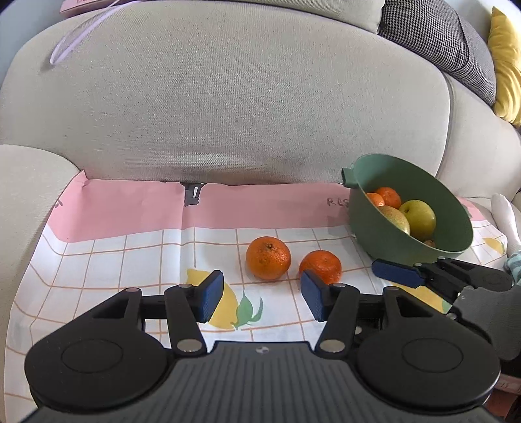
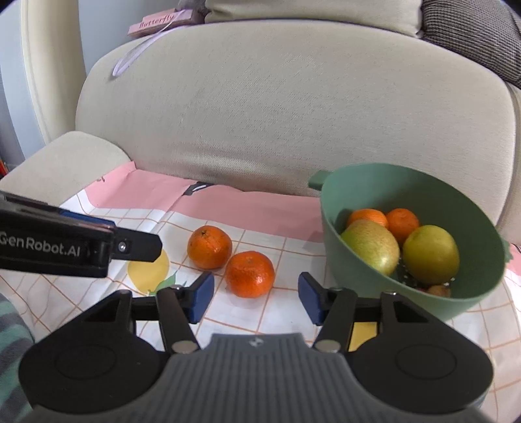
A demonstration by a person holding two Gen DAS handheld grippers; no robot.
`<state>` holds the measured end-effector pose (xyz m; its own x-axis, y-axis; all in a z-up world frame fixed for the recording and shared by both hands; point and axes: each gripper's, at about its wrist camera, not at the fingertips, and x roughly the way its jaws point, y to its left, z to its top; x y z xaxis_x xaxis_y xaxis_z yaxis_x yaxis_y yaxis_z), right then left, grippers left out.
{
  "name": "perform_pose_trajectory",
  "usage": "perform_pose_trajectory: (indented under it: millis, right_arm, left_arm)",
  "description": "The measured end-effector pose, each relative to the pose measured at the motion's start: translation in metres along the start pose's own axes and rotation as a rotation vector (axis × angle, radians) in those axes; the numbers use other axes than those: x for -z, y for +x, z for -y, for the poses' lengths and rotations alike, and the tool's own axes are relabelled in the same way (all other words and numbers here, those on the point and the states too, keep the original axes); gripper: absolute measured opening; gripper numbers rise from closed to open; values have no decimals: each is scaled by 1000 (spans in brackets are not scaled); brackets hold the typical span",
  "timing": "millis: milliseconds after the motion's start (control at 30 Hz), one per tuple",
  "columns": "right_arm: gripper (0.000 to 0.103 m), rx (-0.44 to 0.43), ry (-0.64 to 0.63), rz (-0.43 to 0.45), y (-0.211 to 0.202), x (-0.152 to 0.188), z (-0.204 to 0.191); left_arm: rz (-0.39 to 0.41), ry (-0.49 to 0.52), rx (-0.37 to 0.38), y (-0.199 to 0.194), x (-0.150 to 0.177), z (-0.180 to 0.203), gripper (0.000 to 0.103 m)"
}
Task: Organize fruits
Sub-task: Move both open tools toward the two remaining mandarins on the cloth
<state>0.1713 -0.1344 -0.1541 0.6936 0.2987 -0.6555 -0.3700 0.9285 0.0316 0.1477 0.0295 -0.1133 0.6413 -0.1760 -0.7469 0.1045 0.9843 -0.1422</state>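
Two oranges lie on a checked cloth (image 1: 130,260) on a sofa seat: one (image 1: 268,257) (image 2: 209,247) to the left, one (image 1: 321,266) (image 2: 250,274) to the right. A green bowl (image 1: 384,234) (image 2: 335,195) stands tilted at the right and holds two oranges (image 2: 402,224) and two yellow-green fruits (image 2: 430,253). My left gripper (image 1: 262,299) is open and empty, just short of the oranges. My right gripper (image 2: 256,297) is open and empty, right behind the right orange. Each gripper shows in the other's view: the right one (image 1: 423,276) and the left one (image 2: 65,244).
The beige sofa backrest (image 1: 228,97) rises right behind the cloth. An armrest (image 1: 29,182) bounds the left side. Grey and yellow cushions (image 1: 456,48) lie at the far right. A pink tag with a ribbon (image 2: 159,21) rests on the backrest top.
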Motion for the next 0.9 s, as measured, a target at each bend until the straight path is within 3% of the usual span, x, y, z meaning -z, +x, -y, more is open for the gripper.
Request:
perform_pose_trajectory:
  millis: [300,500,900]
  right_arm:
    - [51,-21,-24,-12,28,-4,0]
    - [43,-41,-8,-34,43,-6,0]
    - [41,-25,-14,-38,33,2,3]
  left_arm:
    - [-20,20,18,25,-8,-1,64]
    - [-35,45,17,38,-12,4,64]
    - [-74,112,18,66,-18,14,64]
